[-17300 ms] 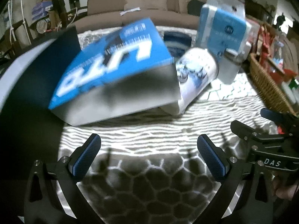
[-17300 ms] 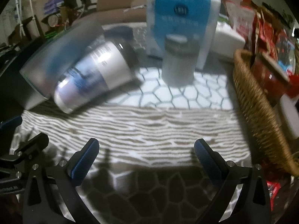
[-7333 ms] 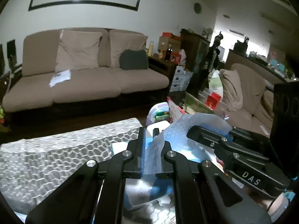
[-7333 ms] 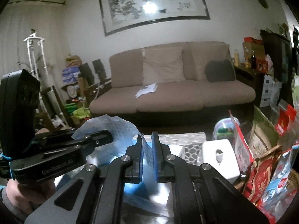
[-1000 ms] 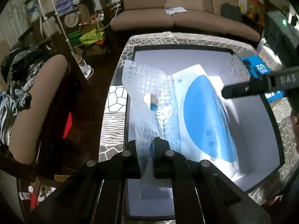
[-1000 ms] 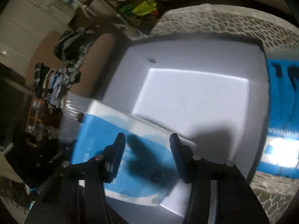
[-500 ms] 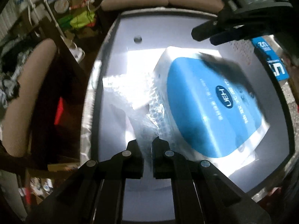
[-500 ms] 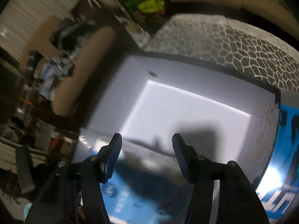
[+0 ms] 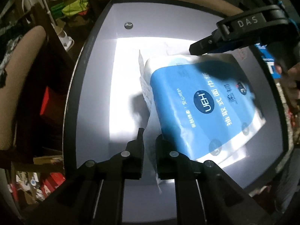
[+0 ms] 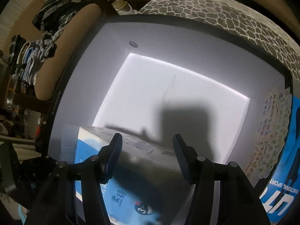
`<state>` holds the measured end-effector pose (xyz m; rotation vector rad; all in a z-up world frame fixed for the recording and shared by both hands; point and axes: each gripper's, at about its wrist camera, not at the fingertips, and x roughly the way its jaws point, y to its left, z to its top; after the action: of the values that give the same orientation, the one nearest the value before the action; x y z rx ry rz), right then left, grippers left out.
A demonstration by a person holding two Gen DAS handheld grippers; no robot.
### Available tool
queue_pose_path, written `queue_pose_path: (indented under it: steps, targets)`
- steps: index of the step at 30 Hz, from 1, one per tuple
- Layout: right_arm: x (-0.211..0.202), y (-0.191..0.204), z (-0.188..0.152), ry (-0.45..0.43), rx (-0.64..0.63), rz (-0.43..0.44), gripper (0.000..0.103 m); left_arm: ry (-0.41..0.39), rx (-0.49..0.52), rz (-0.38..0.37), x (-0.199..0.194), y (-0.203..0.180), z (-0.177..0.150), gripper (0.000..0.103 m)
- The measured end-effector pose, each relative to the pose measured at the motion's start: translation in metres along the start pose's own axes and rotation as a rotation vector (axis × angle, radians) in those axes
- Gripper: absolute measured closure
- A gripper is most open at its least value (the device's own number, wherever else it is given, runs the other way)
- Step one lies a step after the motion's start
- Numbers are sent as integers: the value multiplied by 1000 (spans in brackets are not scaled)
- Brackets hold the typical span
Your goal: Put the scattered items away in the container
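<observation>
As both point steeply down, left tool [image 9: 149,136] opening around tissue pack [image 9: 202,105] flap, seemingly loose, right tool [image 10: 147,150] spread above it

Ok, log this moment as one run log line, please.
stage: tissue pack inside container | left gripper: opening, wrapper edge between jaws | right gripper: open, above pack
</observation>
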<state>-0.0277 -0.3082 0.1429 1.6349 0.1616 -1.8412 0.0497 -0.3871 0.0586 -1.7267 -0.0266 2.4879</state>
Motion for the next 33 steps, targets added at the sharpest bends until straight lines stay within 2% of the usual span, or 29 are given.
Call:
queue_pose_path:
  steps: [5, 10, 13, 17, 20, 21, 22, 23, 25, 27, 30, 33]
  targets:
    - [-4, 6, -11, -6, -31, -33, 45, 17, 5, 1, -11, -9, -10, 82]
    - [-12, 10, -26, -22, -83, -125, 45, 16, 0, 48, -10, -20, -10, 73]
    - [-16, 8, -31, -36, -98, -169, 45, 15, -47, 58, -4, -20, -3, 72]
    - [-22, 7, -36, -68, -119, -204, 48, -6, -184, -8, -6, -3, 9, 72]
    - [-25, 8, -38, -82, -119, -214, 48, 23, -250, -66, -11, 5, 8, 72]
    - [-29, 11, -39, -113, -129, -209, 46, 44, -299, -122, -12, 10, 6, 72]
    - [-35, 17, -39, -158, -142, -162, 46, 53, -326, -167, -13, 14, 5, 72]
    - [-42, 22, -39, -196, -149, -99, 46, 47, -349, -225, -16, 18, 3, 72]
    - [-50, 40, -35, -235, -158, 38, 46, 29, -363, -285, -21, 23, 0, 72]
    - [-45, 56, -27, -203, -151, 98, 46, 14, -345, -296, -24, 25, -1, 72]
    - [-26, 75, -9, -110, -71, 173, 46, -17, -305, -273, -31, 17, -8, 72]
    - [-13, 92, 1, -60, -75, 115, 46, -38, -286, -263, -31, 21, -7, 72]
